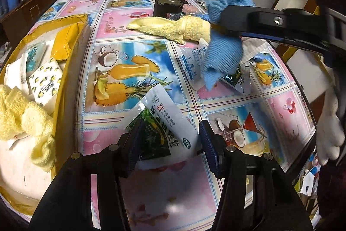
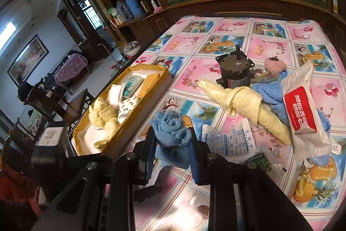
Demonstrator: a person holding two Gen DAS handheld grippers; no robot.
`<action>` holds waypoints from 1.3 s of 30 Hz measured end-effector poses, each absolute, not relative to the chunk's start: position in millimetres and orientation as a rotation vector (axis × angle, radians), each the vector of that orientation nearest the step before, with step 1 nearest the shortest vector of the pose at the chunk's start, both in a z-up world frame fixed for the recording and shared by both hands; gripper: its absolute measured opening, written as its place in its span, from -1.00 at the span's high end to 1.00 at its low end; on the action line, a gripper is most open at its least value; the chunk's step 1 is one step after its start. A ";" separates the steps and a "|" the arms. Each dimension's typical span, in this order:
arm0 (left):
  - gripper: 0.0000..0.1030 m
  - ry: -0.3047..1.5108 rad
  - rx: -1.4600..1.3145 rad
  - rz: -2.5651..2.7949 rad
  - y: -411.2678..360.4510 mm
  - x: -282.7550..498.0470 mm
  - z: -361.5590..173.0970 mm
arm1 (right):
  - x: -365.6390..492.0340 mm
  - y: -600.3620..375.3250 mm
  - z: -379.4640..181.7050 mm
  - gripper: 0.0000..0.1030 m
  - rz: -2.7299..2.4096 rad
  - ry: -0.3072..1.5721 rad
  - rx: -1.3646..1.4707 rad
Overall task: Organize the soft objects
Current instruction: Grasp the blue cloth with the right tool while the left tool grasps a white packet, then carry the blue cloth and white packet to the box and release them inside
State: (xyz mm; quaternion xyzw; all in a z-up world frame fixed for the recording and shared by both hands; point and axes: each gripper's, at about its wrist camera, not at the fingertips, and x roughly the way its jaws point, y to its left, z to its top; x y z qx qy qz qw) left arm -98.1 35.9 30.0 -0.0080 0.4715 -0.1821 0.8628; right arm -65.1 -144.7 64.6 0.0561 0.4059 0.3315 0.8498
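Observation:
My left gripper (image 1: 170,135) is shut on a white-and-green sachet (image 1: 160,109), held above the tablecloth beside the yellow box (image 1: 64,70). My right gripper (image 2: 173,144) is shut on a rolled blue towel (image 2: 170,129). In the left wrist view it reaches in from the right (image 1: 220,23), and the blue towel (image 1: 222,55) hangs from it above the table. A knotted yellow towel (image 2: 242,105) lies on the table. The box (image 2: 149,96) holds another yellow towel (image 2: 101,116) and small packets.
A black motor (image 2: 235,70) stands behind the yellow towel. A second blue towel (image 2: 270,96), a red-and-white tissue pack (image 2: 302,109), a pink fluffy item (image 2: 274,64) and loose sachets (image 2: 227,140) lie at the right. A gloved hand (image 1: 330,133) is at the right edge.

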 end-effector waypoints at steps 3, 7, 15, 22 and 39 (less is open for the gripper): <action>-0.01 0.970 0.020 -0.366 29.0 -95.1 26.5 | -71.5 -148.8 64.0 0.48 0.709 0.852 0.127; 0.23 0.957 0.022 -0.369 29.9 -91.3 21.5 | -75.9 -148.9 61.8 0.48 0.716 0.846 0.137; 0.51 0.896 -0.043 -0.413 43.7 -100.2 40.5 | -76.8 -147.9 52.8 0.48 0.731 0.855 0.172; 0.71 0.790 -0.248 -0.420 105.3 -118.8 84.3 | -82.8 -136.3 61.0 0.48 0.744 0.841 0.156; 0.08 0.938 -0.138 -0.320 59.5 -75.5 41.2 | -95.3 -160.1 61.6 0.47 0.689 0.820 0.217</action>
